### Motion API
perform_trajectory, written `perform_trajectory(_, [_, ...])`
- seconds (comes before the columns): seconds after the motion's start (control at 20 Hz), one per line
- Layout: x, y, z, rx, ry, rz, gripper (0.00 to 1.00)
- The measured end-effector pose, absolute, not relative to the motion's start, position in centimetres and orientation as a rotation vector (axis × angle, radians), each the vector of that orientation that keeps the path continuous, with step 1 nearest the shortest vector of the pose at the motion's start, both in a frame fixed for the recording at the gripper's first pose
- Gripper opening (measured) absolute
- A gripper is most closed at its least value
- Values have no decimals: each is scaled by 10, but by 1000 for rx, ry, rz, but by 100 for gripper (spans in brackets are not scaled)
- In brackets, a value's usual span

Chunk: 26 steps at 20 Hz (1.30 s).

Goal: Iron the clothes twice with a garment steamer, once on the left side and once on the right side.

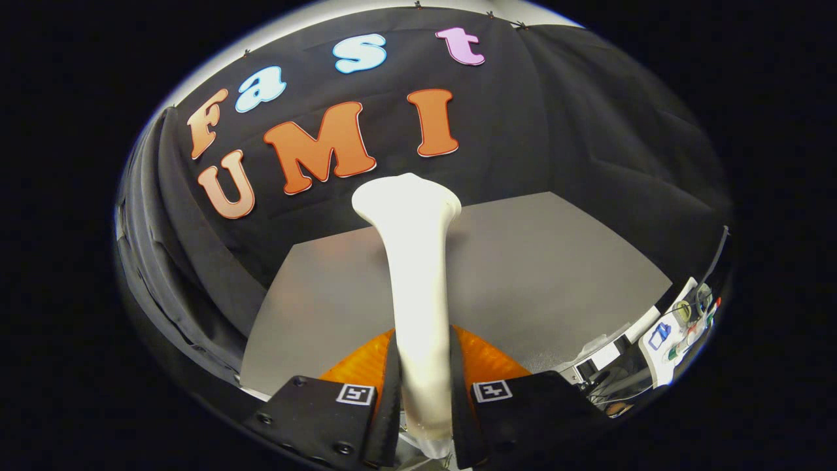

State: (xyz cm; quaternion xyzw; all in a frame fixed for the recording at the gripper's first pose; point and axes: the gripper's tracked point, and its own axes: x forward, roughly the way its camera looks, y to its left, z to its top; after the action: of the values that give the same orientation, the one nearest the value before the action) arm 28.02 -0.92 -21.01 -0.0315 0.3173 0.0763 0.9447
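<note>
While its two fingers press the handle from either side, the claw grips the white garment steamer, whose flared head rises ahead over the grey table. Beyond the table's near right corner lies a cluttered white tray; its contents are too small to identify.

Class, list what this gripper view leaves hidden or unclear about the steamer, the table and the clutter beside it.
- Steamer: its base is hidden between the fingers gripping it; its nozzle face points away.
- Table: the near part is covered by the fingers and the steamer.
- Clutter beyond the table edge: too small and warped to identify.
</note>
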Motion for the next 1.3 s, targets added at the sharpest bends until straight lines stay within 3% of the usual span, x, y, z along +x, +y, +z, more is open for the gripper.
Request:
perform_trajectory(0.75, [147,84,-110,-15,396,-3,41])
perform_trajectory(1.3, [69,211,-80,0,270,44,40])
